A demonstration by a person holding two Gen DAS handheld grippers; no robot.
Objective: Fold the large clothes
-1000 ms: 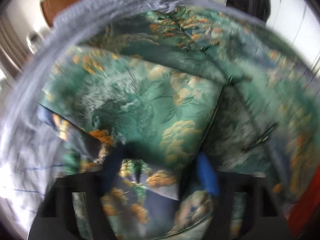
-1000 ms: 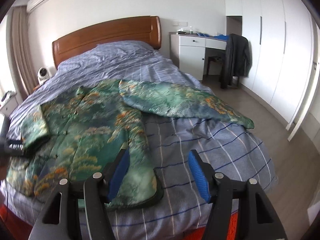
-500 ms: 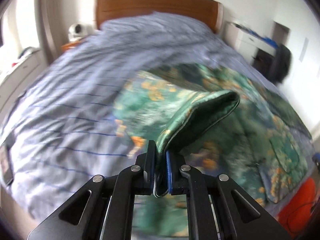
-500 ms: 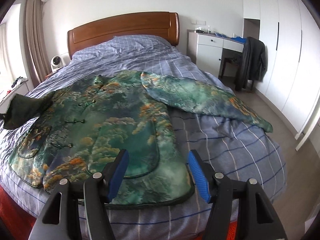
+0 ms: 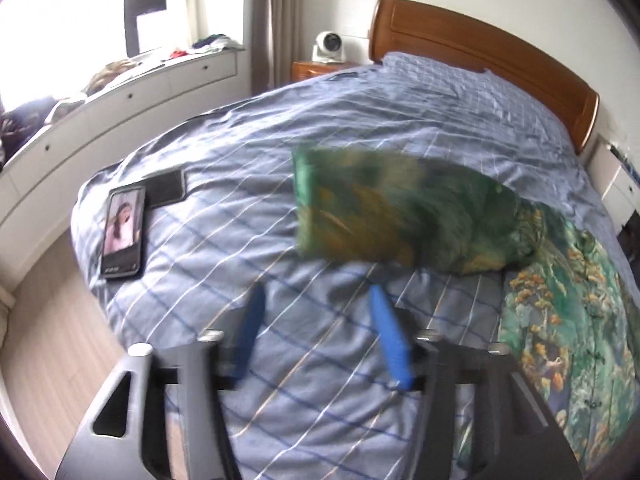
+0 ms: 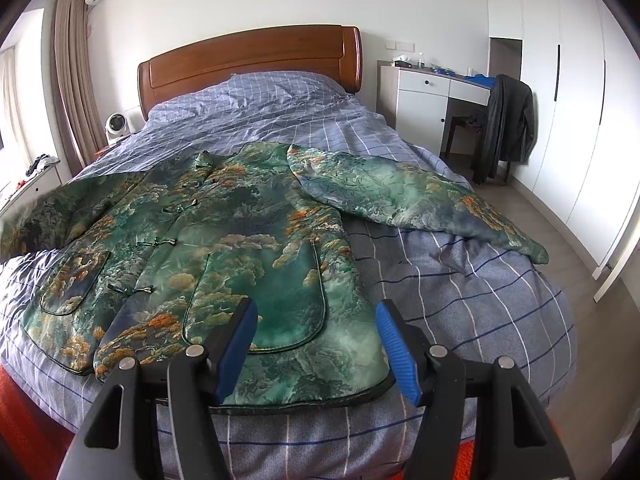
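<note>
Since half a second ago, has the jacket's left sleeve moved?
Yes. The sleeve, then pinched up in the left gripper, is released and spread out over the striped duvet toward the phone; that gripper is open.

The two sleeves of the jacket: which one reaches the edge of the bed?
The sleeve on the desk side; its cuff hangs over the edge.

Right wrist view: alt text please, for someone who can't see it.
A green landscape-print satin jacket lies spread face-up on a blue checked duvet, one sleeve angled out to the right. The open blue-padded right gripper hovers over its near hem. A wooden headboard stands behind.
</note>
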